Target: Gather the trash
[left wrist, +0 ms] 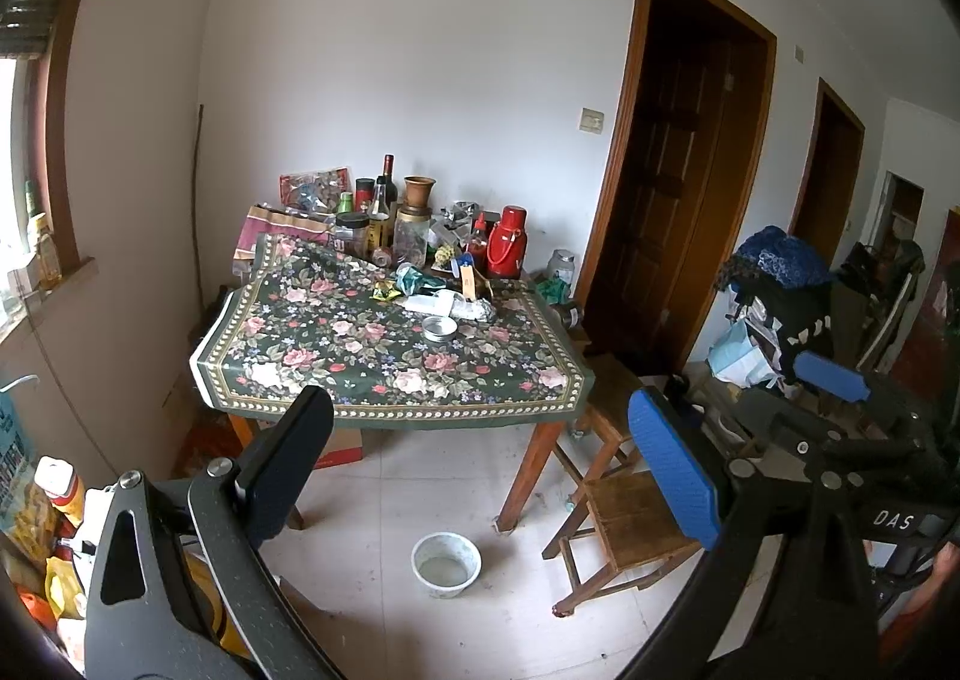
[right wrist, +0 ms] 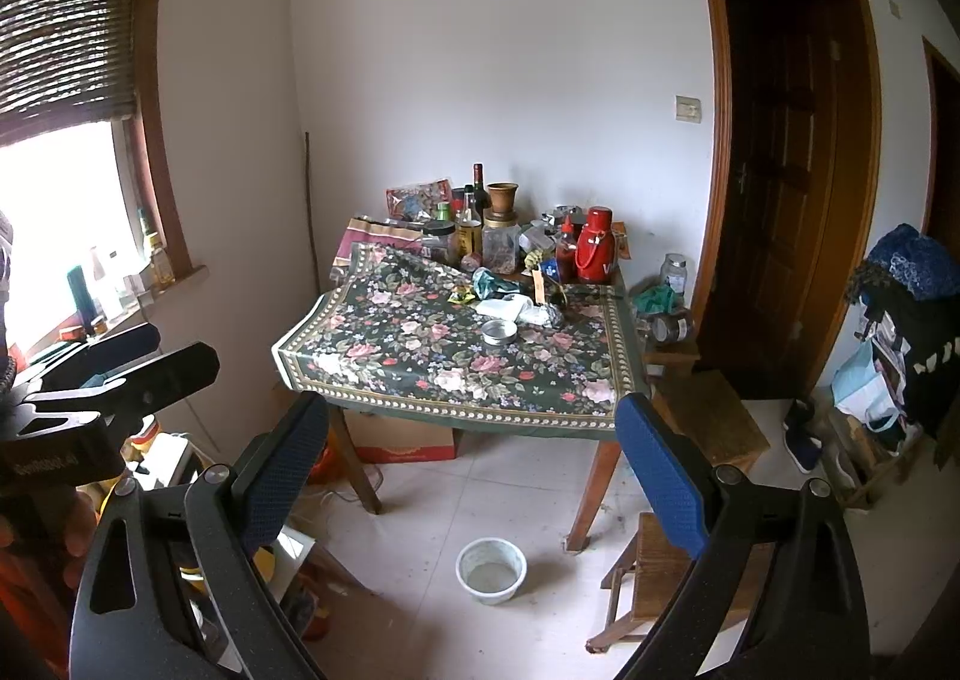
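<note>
Two sets of tongs are up in front of me, both with their fingers spread wide and nothing between them. My left tongs (left wrist: 498, 458) frame the floor under the surface (left wrist: 336, 374); my right tongs (right wrist: 480, 464) do the same from a little further right. In the left view the right tongs also show at the far right edge, and I can read "DAS" in white letters on their black body. In the right view the left tongs sit at the left edge with small white print on the body that I cannot make out.

The trash lies well ahead of me on the flowered cloth: a crumpled green wrapper (left wrist: 417, 278), a small yellow wrapper (left wrist: 387, 293), white paper (left wrist: 435, 301) and a crinkled clear bag (left wrist: 474, 311), all bunched near the far right part of the surface. A shallow round tin (left wrist: 439, 327) sits just in front of them. Behind stand bottles, jars and a red flask (left wrist: 507, 242); its white marking is too small to read.

The near half of the cloth is bare up to its hanging edge. On the tile floor a white bowl (left wrist: 446, 557) sits near the front right leg, and a low wooden stool (left wrist: 624, 524) stands just right of it. A dark doorway (left wrist: 678, 188) opens to the right.
</note>
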A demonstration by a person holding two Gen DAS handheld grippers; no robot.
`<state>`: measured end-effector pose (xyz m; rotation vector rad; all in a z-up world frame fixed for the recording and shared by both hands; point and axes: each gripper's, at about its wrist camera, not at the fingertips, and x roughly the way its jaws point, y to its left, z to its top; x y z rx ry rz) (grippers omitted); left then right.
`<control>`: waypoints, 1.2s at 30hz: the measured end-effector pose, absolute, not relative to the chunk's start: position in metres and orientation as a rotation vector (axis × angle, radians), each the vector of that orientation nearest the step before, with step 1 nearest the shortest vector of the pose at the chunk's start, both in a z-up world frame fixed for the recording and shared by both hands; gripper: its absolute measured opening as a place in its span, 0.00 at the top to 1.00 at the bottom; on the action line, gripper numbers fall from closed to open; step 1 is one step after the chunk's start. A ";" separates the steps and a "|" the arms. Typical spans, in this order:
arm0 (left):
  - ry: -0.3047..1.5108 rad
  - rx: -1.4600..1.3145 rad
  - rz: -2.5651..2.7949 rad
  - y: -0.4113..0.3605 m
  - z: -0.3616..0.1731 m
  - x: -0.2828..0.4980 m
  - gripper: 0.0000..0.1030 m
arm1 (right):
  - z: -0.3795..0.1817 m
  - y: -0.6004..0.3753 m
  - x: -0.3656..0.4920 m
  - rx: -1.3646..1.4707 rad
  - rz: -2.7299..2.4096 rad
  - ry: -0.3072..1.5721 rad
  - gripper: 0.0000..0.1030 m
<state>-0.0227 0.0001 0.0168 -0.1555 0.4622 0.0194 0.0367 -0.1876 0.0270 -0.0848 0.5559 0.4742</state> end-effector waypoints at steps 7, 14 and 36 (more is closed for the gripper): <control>0.460 -0.144 0.015 0.000 0.016 -0.023 0.04 | 0.030 -0.189 0.036 -0.084 0.476 0.552 0.08; 0.466 -0.137 0.016 0.001 0.015 -0.022 0.04 | 0.031 -0.190 0.035 -0.082 0.478 0.550 0.08; 0.457 -0.130 0.017 0.004 0.012 -0.021 0.04 | 0.030 -0.189 0.035 -0.089 0.477 0.547 0.08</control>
